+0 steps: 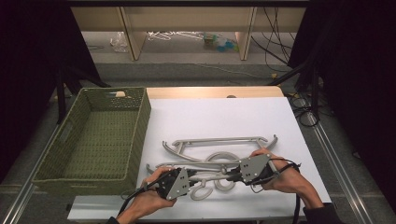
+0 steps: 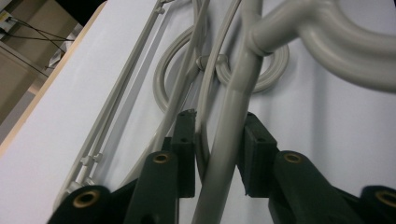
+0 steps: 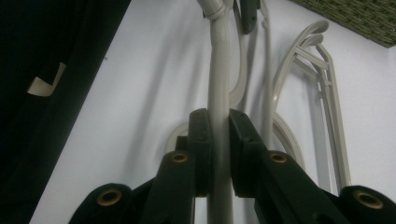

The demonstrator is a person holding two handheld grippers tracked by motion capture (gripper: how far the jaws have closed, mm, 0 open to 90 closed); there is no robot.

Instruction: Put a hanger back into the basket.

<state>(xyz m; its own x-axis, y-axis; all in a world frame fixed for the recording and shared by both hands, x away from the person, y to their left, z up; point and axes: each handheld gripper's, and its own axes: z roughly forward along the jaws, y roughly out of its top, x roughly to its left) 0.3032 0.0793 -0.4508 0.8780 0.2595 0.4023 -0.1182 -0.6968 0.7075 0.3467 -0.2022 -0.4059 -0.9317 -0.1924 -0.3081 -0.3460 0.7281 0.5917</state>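
Left gripper: jaws around a grey hanger bar, closed to its width; the right pad seems to touch it, and a thinner hanger wire shares the gap on the left.
Right gripper: jaws pressed against both sides of the same grey bar, gripping it.
Held hanger: near the front edge of the table, spanning between the two grippers, its hook loop curling toward the person.
Other hangers: one more tangled under the held one; another lies flat just behind, toward the table's middle.
Hands: left hand and right hand each wrap a gripper.
Basket: green woven, on the left end of the white table, apart from the hangers.
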